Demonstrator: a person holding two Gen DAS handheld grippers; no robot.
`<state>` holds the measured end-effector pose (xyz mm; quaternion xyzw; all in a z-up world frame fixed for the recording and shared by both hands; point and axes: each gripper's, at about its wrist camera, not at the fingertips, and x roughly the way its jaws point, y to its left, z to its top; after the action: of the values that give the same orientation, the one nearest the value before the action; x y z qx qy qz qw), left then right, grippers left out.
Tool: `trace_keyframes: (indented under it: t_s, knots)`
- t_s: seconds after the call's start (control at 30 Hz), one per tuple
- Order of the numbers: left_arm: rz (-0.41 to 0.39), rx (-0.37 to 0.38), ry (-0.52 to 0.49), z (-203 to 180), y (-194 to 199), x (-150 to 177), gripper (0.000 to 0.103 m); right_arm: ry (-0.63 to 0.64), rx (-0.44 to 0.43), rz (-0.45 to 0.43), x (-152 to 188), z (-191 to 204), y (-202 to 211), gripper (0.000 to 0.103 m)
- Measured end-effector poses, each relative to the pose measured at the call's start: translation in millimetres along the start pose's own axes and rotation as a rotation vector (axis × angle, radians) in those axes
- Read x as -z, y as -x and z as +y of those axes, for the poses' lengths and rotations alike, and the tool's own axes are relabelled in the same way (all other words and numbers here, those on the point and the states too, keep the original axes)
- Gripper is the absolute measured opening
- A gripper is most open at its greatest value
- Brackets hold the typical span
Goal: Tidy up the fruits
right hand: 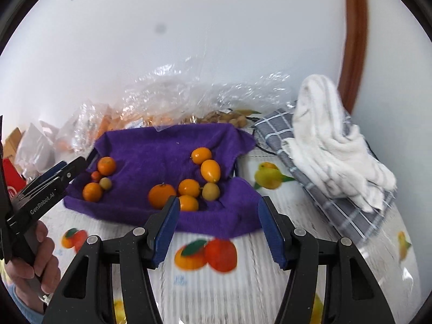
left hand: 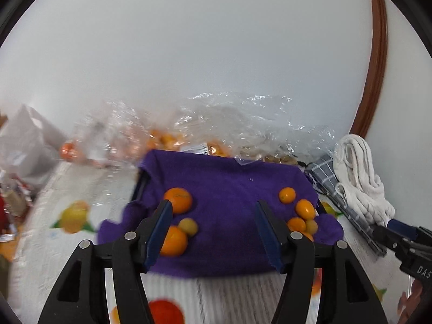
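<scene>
**Fruit on purple towel, both grippers empty**

- Purple towel (right hand: 162,151): spread over a tray-like base on the surface (right hand: 216,283), which wears a fruit-print cover.
- Left group, right wrist view: large orange (right hand: 106,165), second orange (right hand: 92,191), small greenish fruit (right hand: 105,183), tiny reddish one (right hand: 95,175).
- Right group: large orange (right hand: 162,195), several oval kumquats (right hand: 210,171), one greenish fruit (right hand: 211,191), lying close together, some touching.
- Clear plastic bags (right hand: 172,100): behind the towel, against the wall, more fruit inside.
- Checked grey cloth (right hand: 337,202) with white towel (right hand: 332,135) on top: right of the purple towel.
- Left gripper (left hand: 214,232): jaws apart, nothing between them, above the towel.
- Right gripper (right hand: 218,232): jaws apart, empty, over the towel's near edge.
</scene>
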<state>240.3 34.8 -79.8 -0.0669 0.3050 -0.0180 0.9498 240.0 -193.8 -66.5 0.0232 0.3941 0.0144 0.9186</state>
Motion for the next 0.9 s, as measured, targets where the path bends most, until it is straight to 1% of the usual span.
trace_keyframes:
  t_s: [0.07,0.1,0.13,0.2,0.27,0.3,0.33,0.4,0.47,0.53,0.6,0.67,0.9]
  knots:
    - [-0.004,-0.041,-0.024,-2,26,2,0.060,-0.008,-0.013,0.004,6,-3,20,0.060]
    - [-0.008,-0.056,-0.033,-2,39,3,0.062,-0.009,-0.014,0.007,9,-3,26,0.060]
    - [-0.008,-0.065,-0.041,-2,47,4,0.065,-0.009,-0.013,0.007,11,-4,32,0.060]
    - [-0.008,-0.073,-0.050,-2,74,8,0.066,-0.011,-0.001,0.002,16,-3,46,0.062]
    - [-0.011,-0.081,-0.050,-2,94,12,0.066,-0.007,0.002,0.000,24,-4,63,0.082]
    - [-0.018,-0.088,-0.048,-3,104,14,0.068,-0.003,-0.004,-0.007,26,-3,68,0.085]
    - [-0.032,-0.098,-0.047,-5,118,17,0.072,0.006,-0.012,-0.026,30,-3,78,0.088]
    - [-0.051,-0.113,-0.052,-9,135,20,0.077,0.024,-0.003,-0.050,36,-2,94,0.092]
    - [-0.055,-0.123,-0.069,-17,152,23,0.079,0.040,0.011,-0.057,43,-1,111,0.097]
    - [-0.049,-0.127,-0.070,-23,164,25,0.079,0.026,0.007,-0.053,49,-4,122,0.097]
    - [-0.050,-0.119,-0.065,-30,178,28,0.085,0.014,-0.007,-0.060,54,-7,134,0.098]
    - [-0.052,-0.115,-0.078,-36,188,31,0.087,0.000,-0.008,-0.075,60,-11,146,0.099]
    - [-0.074,-0.136,-0.113,-52,206,35,0.090,0.000,0.014,-0.109,72,-18,174,0.099]
